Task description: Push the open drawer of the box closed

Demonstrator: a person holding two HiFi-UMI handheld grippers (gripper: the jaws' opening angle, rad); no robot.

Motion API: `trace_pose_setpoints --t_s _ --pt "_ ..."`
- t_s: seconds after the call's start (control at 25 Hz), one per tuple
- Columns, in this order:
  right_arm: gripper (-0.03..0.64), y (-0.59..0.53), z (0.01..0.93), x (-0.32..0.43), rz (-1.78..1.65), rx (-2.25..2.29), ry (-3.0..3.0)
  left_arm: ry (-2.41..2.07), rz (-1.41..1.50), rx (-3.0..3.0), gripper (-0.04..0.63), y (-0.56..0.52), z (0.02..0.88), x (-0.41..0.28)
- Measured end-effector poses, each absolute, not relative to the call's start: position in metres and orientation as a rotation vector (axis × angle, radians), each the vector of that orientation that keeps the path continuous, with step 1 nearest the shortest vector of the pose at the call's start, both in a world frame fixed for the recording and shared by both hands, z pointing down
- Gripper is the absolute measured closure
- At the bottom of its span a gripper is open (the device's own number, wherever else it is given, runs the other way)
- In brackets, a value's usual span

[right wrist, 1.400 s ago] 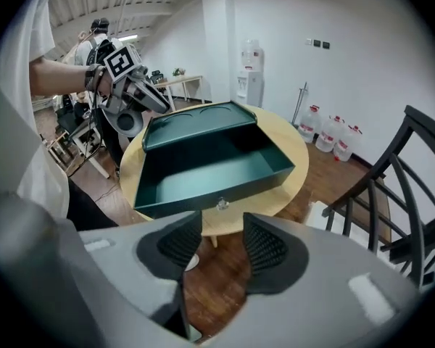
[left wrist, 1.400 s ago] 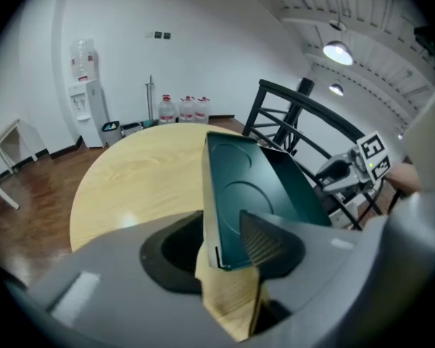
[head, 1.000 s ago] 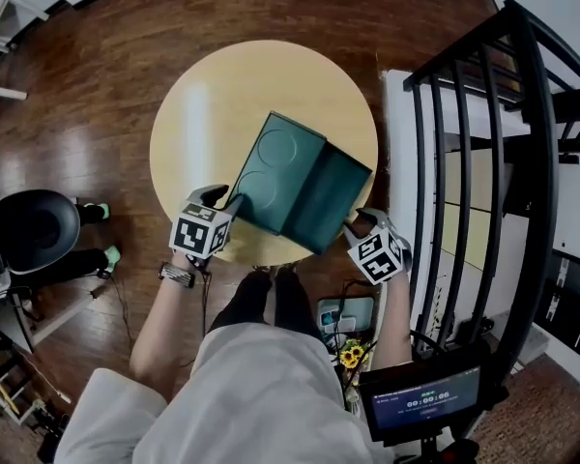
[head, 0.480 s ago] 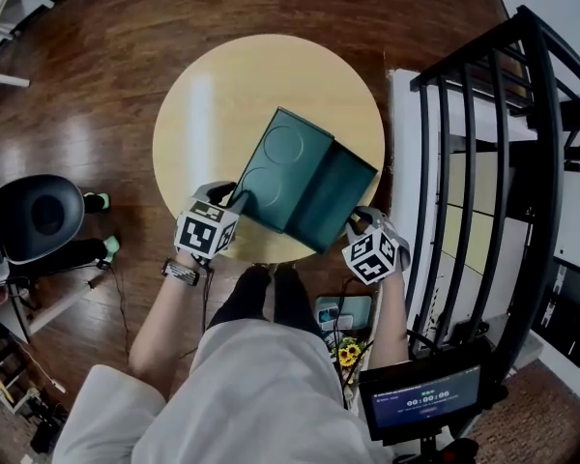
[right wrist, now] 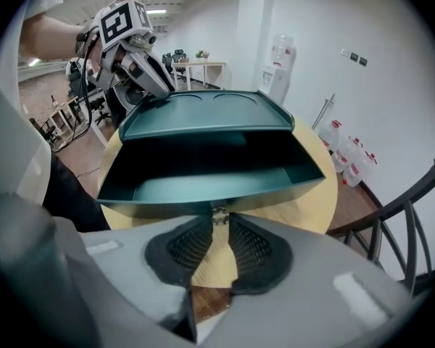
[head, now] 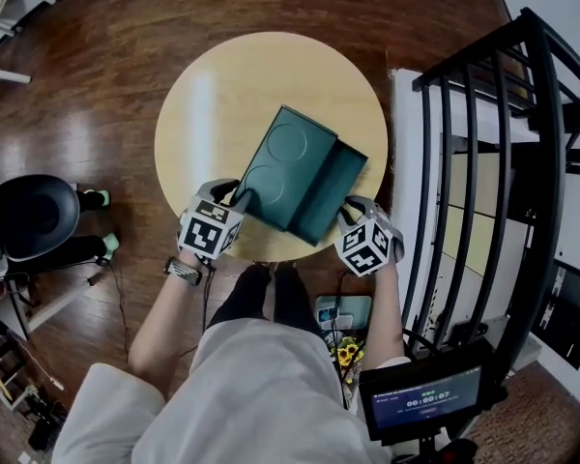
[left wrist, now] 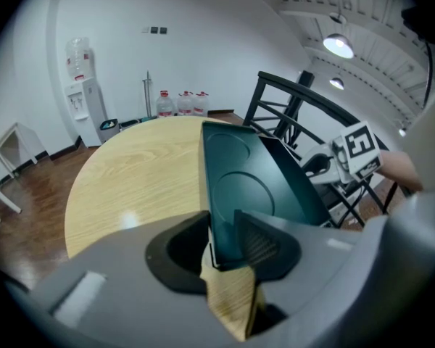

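A dark green box (head: 285, 162) lies on the round wooden table (head: 222, 85), and its drawer (head: 331, 187) sticks out toward the lower right. My left gripper (head: 240, 199) is at the box's near left corner. In the left gripper view its jaws have just been closing and pinch that corner (left wrist: 225, 238). My right gripper (head: 346, 211) is at the drawer's front. In the right gripper view the empty drawer (right wrist: 210, 172) faces me. Its small knob (right wrist: 218, 214) sits between the tips of my right gripper (right wrist: 218, 227), whose jaws have just been closing on it.
A black metal railing (head: 483, 143) stands close on the right of the table. A black chair (head: 34, 225) is on the floor at the left. A small screen on a stand (head: 420, 394) sits near my right side. Water bottles (left wrist: 181, 101) stand by the far wall.
The right gripper has moved toward the box with the drawer's front. The drawer sticks out less than before. The left gripper stays at the box's corner.
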State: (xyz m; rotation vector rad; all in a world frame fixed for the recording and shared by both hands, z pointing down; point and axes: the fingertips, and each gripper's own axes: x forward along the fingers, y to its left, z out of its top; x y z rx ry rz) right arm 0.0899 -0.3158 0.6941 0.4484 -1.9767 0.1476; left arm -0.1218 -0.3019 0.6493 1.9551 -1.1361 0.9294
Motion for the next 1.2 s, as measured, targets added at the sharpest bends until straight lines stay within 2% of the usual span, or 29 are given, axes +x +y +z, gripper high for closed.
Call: trace_pose_setpoints --t_s 1.2 --pt "0.543 -0.338 0.691 0.018 0.076 0.373 -2.019 -1.139 0.944 1.991 0.472 -0.302 0.647 -0.115"
